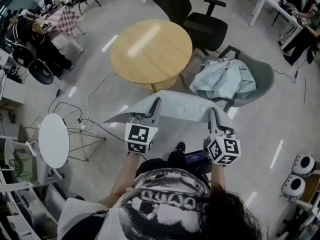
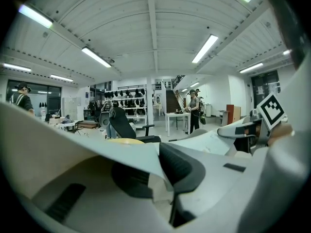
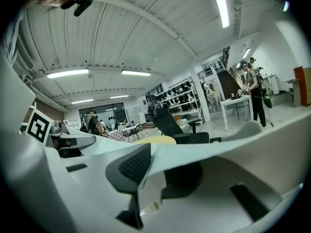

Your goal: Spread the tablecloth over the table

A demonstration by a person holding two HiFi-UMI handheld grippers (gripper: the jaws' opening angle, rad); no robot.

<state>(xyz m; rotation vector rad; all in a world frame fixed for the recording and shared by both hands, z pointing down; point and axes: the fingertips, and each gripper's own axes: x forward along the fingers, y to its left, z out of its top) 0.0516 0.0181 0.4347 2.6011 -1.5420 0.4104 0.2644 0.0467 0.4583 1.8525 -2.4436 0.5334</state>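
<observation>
A pale blue-grey tablecloth [image 1: 181,104] hangs stretched between my two grippers, in the air short of the round yellow wooden table [image 1: 150,50]. My left gripper [image 1: 156,105] is shut on the cloth's left edge, and my right gripper [image 1: 213,115] is shut on its right edge. In the left gripper view the cloth [image 2: 97,142] is pinched between the black pads of the left gripper [image 2: 163,174], with the table top [image 2: 121,141] low beyond it. In the right gripper view the right gripper [image 3: 154,178] clamps the cloth [image 3: 223,149], and the table [image 3: 155,140] shows behind it.
A grey chair [image 1: 262,74] holding a crumpled pale cloth [image 1: 225,79] stands right of the table. A black office chair [image 1: 200,21] is behind it. A small white round table [image 1: 53,139] and floor cables [image 1: 75,114] lie at the left. People stand at desks far off.
</observation>
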